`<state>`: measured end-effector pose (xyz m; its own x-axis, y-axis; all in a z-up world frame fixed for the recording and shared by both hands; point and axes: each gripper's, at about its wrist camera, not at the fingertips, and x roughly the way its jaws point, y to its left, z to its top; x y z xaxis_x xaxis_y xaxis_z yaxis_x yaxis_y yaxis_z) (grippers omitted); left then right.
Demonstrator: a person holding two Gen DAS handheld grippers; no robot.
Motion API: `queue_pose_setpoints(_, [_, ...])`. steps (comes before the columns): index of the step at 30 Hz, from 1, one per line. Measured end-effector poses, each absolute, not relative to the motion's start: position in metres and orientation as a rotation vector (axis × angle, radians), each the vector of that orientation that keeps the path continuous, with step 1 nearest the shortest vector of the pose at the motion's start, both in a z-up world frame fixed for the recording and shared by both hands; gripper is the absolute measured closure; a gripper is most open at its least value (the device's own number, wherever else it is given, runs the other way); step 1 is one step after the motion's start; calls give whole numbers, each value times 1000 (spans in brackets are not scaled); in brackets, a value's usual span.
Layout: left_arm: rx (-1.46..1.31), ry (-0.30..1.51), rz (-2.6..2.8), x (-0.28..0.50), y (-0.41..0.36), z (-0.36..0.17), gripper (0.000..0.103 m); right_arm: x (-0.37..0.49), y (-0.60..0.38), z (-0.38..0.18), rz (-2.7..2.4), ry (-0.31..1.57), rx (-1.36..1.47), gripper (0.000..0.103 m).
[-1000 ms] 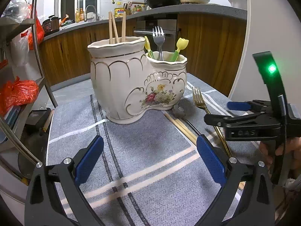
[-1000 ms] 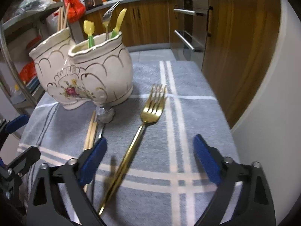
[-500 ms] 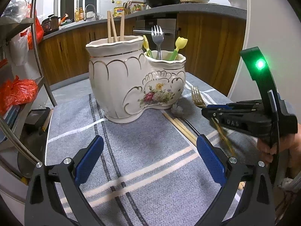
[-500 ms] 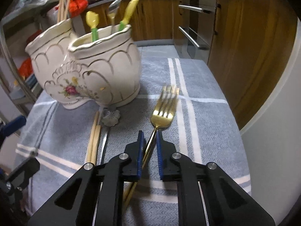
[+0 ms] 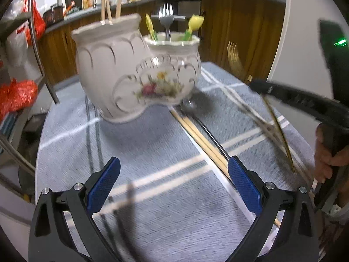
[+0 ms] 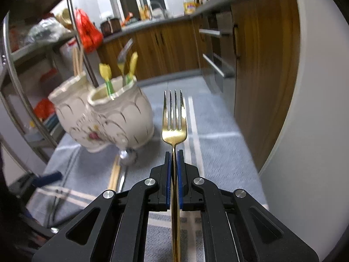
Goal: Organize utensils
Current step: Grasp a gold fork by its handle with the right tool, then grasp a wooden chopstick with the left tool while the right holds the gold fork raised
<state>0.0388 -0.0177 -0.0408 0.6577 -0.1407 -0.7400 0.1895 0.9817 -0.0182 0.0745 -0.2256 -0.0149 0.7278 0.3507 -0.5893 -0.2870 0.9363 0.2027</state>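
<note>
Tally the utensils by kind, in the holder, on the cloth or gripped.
Forks: 2, gold fork in the right gripper, silver fork in the holder
Chopsticks: 5, three in the holder, two on the cloth
Yellow-green picks: 2
Spoon: 1
Total: 10

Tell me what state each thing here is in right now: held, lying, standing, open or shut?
Gold fork: clamped by its handle, lifted off the cloth, tines forward.
Right hand-held gripper: shut on the gold fork.
Left hand-held gripper: open, holding nothing.
Ceramic holder: upright on the cloth, with chopsticks, a silver fork and yellow utensils inside.
Loose chopsticks: lying flat on the cloth.
Striped cloth: spread flat.
</note>
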Motion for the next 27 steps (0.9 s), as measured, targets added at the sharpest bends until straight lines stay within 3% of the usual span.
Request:
queue_pose_setpoints(23, [145, 905, -94, 57, -49, -46, 8, 61, -242, 3, 392, 568, 124, 97])
queue_pose_setpoints(26, [120, 908, -88, 60, -46, -48, 11, 61, -243, 3, 395, 564, 124, 97])
queue_pose_setpoints(27, [114, 907, -84, 59, -44, -48, 17, 61, -244, 3, 395, 564, 124, 97])
